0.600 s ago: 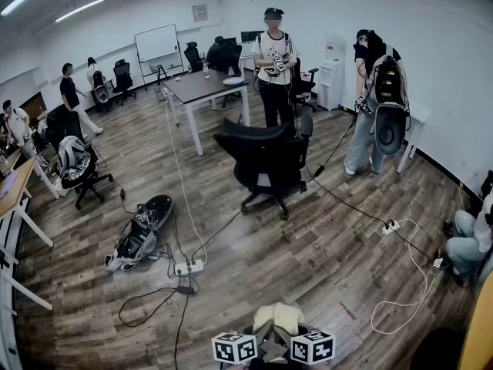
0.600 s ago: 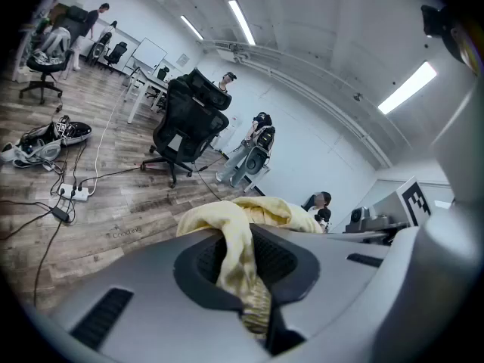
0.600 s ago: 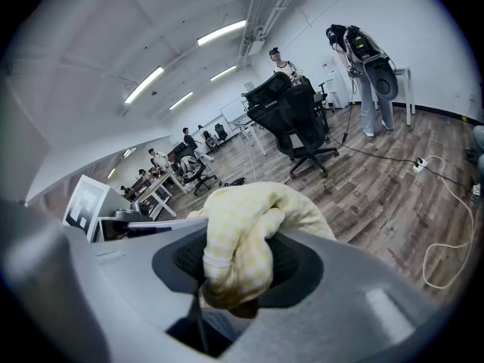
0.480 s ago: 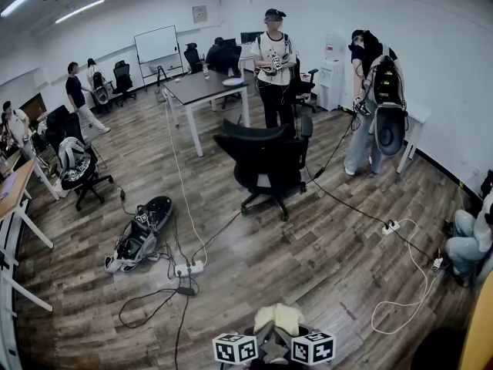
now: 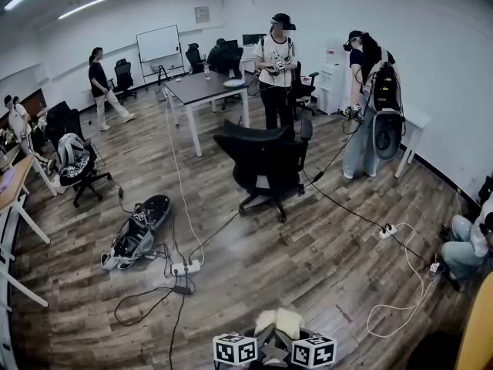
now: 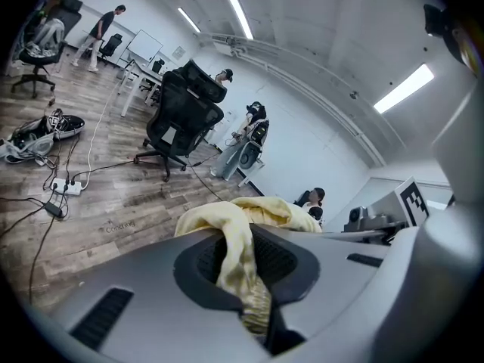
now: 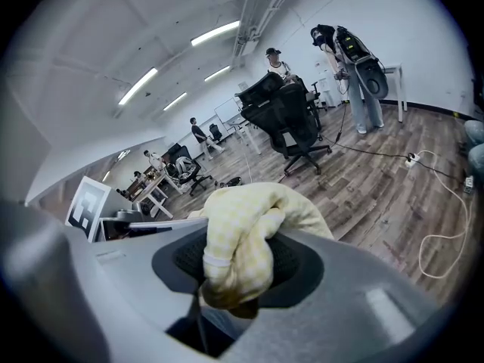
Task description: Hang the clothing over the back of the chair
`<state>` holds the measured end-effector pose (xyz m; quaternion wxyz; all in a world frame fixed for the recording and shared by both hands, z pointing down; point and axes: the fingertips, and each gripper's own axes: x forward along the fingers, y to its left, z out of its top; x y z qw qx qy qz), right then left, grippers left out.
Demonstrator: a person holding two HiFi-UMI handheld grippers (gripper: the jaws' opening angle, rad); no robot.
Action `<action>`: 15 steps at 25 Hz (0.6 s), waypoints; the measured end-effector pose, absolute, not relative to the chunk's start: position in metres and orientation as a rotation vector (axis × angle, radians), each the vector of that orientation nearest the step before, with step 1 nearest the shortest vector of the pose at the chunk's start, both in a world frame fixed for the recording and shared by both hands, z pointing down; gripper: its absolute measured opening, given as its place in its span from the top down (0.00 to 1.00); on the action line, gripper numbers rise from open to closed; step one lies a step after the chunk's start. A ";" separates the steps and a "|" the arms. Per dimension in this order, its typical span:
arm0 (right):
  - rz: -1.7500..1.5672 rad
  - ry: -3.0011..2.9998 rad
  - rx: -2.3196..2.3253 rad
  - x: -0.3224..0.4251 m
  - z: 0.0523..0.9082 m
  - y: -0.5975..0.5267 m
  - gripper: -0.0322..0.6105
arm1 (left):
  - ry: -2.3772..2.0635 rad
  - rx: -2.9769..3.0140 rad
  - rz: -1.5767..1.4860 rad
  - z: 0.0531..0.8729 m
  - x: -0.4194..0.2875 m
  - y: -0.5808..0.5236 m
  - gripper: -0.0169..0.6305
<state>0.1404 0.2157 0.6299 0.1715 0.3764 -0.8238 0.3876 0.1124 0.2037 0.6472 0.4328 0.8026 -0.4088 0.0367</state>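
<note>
Two grippers share one garment here. Your left gripper (image 6: 255,293) has its jaws pressed almost together on a thin fold of the pale yellow clothing (image 5: 277,320). Your right gripper (image 7: 227,290) has its jaws a little wider apart, pinching a thicker, bunched wad of the same faintly checked cloth. The two grippers sit side by side with their marker cubes nearly touching, and the cloth bulges up between and ahead of them. You hold the clothing above the wooden floor (image 5: 308,260), well apart from the black office chair (image 5: 266,160) and on its near side, so it is not yet over the chair's back. Both grippers point roughly toward the chair, which stands upright on its wheeled base. Between you and the chair, off to its left, a white power strip (image 5: 187,267) lies on the floor with cables running from it. Further to the chair's left, a dark bag (image 5: 135,237) lies slumped on the boards. Beyond the chair and to its left stands a long grey tabletop (image 5: 202,85). One person (image 5: 277,68) stands just behind the chair, and a second person wearing a backpack (image 5: 368,106) stands to the chair's right, near the wall. A loose white cable (image 5: 400,284) curls on the floor to the chair's near right.
</note>
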 end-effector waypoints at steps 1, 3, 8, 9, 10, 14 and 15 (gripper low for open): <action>1.099 -2.339 1.062 0.140 0.630 0.217 0.72 | -1.015 1.998 0.085 0.648 0.112 0.205 0.91; 1.100 -2.343 1.048 0.139 0.629 0.219 0.71 | -1.011 1.997 0.075 0.647 0.111 0.207 0.91; 1.130 -2.334 1.032 0.136 0.633 0.220 0.71 | -1.012 1.994 0.072 0.649 0.109 0.207 0.91; 1.138 -2.332 1.036 0.136 0.634 0.218 0.71 | -1.005 1.998 0.068 0.649 0.108 0.206 0.91; 1.144 -2.329 1.039 0.135 0.634 0.217 0.71 | -0.996 2.003 0.064 0.650 0.108 0.205 0.91; 1.203 -2.334 1.074 0.131 0.634 0.207 0.71 | -0.969 2.021 0.047 0.649 0.105 0.192 0.91; 1.214 -2.335 1.089 0.131 0.633 0.201 0.71 | -0.962 2.030 0.041 0.647 0.106 0.186 0.91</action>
